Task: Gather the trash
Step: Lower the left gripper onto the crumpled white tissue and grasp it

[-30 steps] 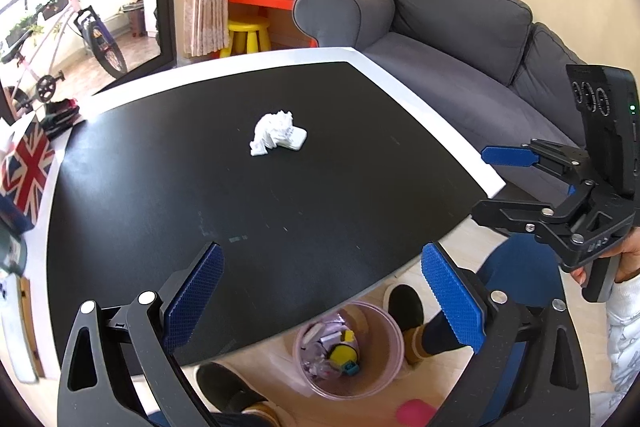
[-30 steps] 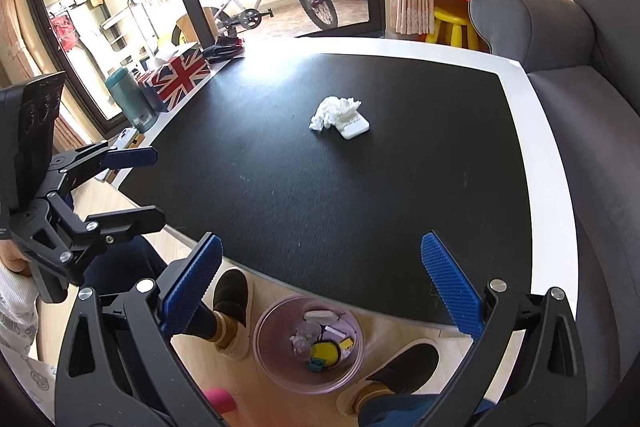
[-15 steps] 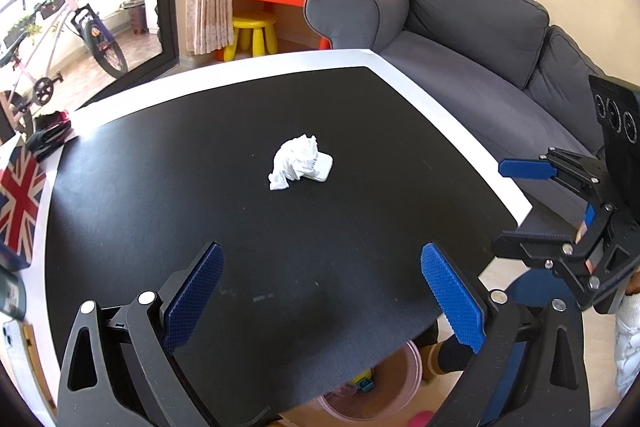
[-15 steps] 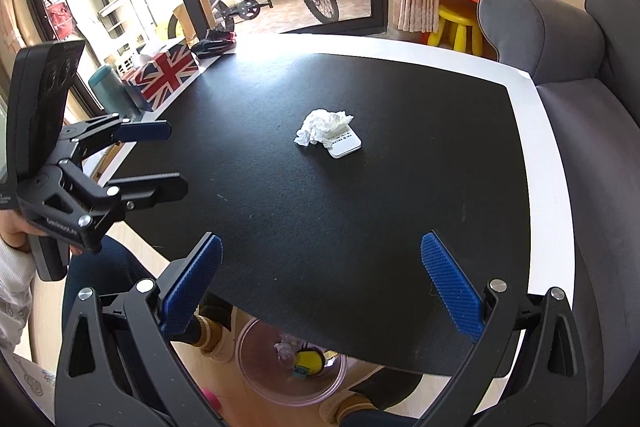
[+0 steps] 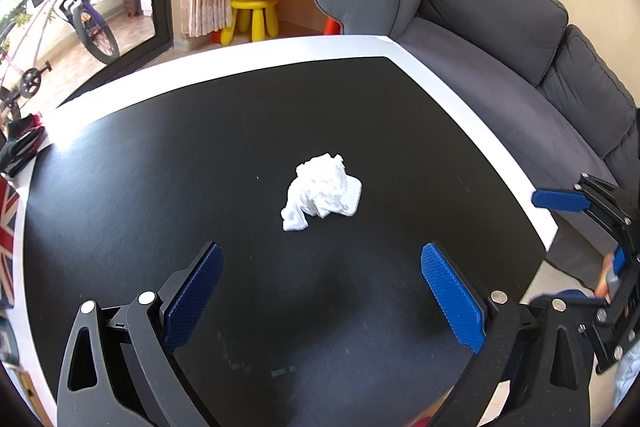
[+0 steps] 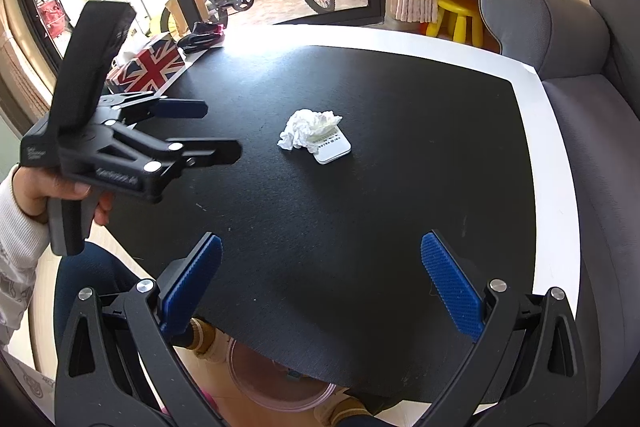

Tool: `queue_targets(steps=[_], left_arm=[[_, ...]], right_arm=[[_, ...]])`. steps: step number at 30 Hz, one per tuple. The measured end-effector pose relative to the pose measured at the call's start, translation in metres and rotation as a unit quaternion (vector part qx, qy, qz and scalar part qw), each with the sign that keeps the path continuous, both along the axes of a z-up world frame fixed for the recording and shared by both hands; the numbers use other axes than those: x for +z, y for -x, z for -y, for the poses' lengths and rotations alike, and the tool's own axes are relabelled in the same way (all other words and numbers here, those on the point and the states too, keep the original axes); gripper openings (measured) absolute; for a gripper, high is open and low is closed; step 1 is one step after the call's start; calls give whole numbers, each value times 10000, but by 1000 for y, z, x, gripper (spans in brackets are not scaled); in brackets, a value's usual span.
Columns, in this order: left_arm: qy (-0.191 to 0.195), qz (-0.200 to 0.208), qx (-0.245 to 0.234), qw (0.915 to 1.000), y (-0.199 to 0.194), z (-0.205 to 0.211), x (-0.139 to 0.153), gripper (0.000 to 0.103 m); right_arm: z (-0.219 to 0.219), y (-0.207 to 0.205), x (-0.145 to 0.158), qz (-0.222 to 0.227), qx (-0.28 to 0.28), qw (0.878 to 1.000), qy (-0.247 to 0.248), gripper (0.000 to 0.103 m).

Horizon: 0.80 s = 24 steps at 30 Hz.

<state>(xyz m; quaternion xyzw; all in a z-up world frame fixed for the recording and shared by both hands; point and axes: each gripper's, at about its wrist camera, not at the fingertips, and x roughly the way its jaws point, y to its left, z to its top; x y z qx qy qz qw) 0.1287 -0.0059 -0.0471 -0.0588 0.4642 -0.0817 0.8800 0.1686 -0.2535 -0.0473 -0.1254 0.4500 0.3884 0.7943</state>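
Now, from my left wrist camera, my left gripper [image 5: 318,293] is spread wide and empty over the black table [image 5: 400,131]. The crumpled tissue [image 5: 320,189] lies straight ahead of it, centred between the fingers and a little beyond the tips. It is a white, loosely wadded lump, draped over a small white card [image 5: 354,197] whose corner peeks out on the right. My right gripper [image 5: 580,223] shows at the far right edge, off past the table's corner.

From my right wrist camera, my right gripper [image 6: 320,291] is also released and holds nothing. The tissue [image 6: 308,129] sits well ahead, slightly left of centre, half on the printed card [image 6: 332,149]. My left gripper [image 6: 204,131] hangs nearer to the wad, so I judge it the better one to reach. The pink bin [image 6: 276,393] peeks from under the near table edge.
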Motion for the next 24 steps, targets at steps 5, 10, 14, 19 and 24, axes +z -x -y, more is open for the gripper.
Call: queue_targets(steps=[5, 10, 14, 19, 24], left_arm=[[7, -112, 7, 9999, -21, -2, -13, 95], [-6, -162, 24, 9999, -37, 0, -22, 95], [-31, -150, 83, 9998, -48, 2, -30, 95], [-41, -184, 99, 9998, -53, 4, -39, 94], [-62, -265, 55, 9996, -55, 6, -45, 74]], right_arm=[[-1, -6, -9, -84, -17, 10000, 43, 98], [-3, -13, -17, -171, -33, 9998, 73, 98], [-3, -19, -21, -210, -47, 9997, 84, 98], [-1, -22, -25, -248, -81, 9996, 80, 98], [-1, -24, -28, -275, -76, 9996, 72, 98]])
